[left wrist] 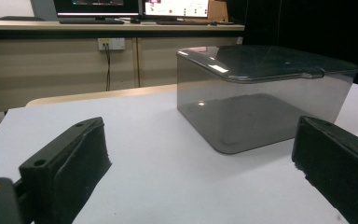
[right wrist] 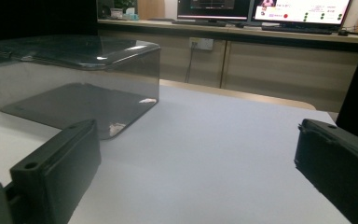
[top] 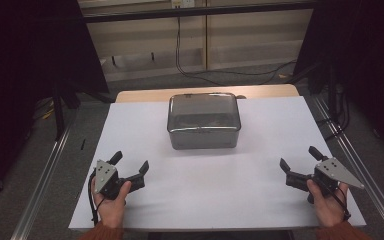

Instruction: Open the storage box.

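High view: lidded box point(top: 203, 121) (untouched), centre-table.

We see a wooden counter point(top: 280, 90) covered by a white rectangular sheet point(top: 260, 165). One smoky grey translucent plastic box with a closed lid point(top: 203, 121) rests directly on it, ahead of both grippers, between their lines.

We are looking at a lab or office, monitors point(right wrist: 303, 10) glowing on a long counter point(right wrist: 279, 39), wall sockets point(left wrist: 111, 44), cables trailing point(top: 180, 55), dark curtains hanging point(top: 30, 50).
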A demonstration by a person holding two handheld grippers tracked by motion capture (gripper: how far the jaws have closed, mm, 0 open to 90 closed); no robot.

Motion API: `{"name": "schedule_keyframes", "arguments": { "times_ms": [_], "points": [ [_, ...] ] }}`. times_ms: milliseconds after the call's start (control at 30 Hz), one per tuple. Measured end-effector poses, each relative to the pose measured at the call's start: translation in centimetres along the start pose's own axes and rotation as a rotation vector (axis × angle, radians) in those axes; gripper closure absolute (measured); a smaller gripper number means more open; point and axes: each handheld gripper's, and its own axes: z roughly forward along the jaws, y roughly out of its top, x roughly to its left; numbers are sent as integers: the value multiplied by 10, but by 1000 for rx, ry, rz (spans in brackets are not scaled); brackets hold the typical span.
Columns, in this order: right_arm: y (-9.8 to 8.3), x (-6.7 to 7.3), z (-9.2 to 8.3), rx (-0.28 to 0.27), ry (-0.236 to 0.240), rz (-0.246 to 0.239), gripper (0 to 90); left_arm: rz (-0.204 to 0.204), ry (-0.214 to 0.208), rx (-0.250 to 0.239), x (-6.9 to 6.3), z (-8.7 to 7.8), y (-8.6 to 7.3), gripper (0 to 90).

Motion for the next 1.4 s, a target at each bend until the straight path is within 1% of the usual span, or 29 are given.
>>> {"name": "schedule_keyframes", "arguments": {
  "times_ms": [67,133,233,267,333,433,500,533,567,600,667,700,800,1000,1067,1133,1167,1267,1300,1400],
  "points": [
    [0,0,0,1,0,1,1,-1,3,2,0,0,0,33],
    [0,0,0,1,8,14,0,-13,-1,6,0,1,0,32],
    [0,-1,0,8,25,26,0,-6,0,9,0,2,0,33],
    [-1,-1,0,9,32,33,0,-6,-6,13,0,3,0,32],
    [-1,0,1,8,54,52,0,9,2,29,-1,4,-2,33],
    [-1,3,3,14,70,40,0,-12,-10,15,0,5,-2,33],
    [-1,5,3,17,81,42,0,-1,-7,24,-1,5,-2,32],
    [-1,5,4,18,82,36,0,-6,-9,30,-1,5,-2,32],
    [-1,6,4,21,87,36,0,-30,-22,46,0,4,-2,33],
    [0,7,5,23,93,33,0,-45,-28,49,0,4,-2,33],
    [0,9,5,28,98,39,1,-58,-30,53,2,3,-2,36],
    [1,9,6,30,105,44,1,-59,-29,45,3,2,-1,37],
    [2,13,9,31,117,37,1,-50,-40,29,3,0,0,37],
    [7,21,15,20,132,13,3,-49,-51,36,2,1,0,46],
    [7,23,16,21,137,19,1,-47,-51,33,1,1,0,46],
    [7,26,18,23,154,25,0,-44,-45,28,1,2,0,46],
    [7,28,19,19,166,21,0,-36,-39,31,1,2,0,46],
    [8,33,23,23,181,11,0,-40,-42,32,1,3,-1,46],
    [8,34,25,19,193,4,0,-38,-40,31,1,3,-1,46],
    [9,39,29,15,220,11,0,-35,-40,30,2,2,-1,46]
  ]
}}
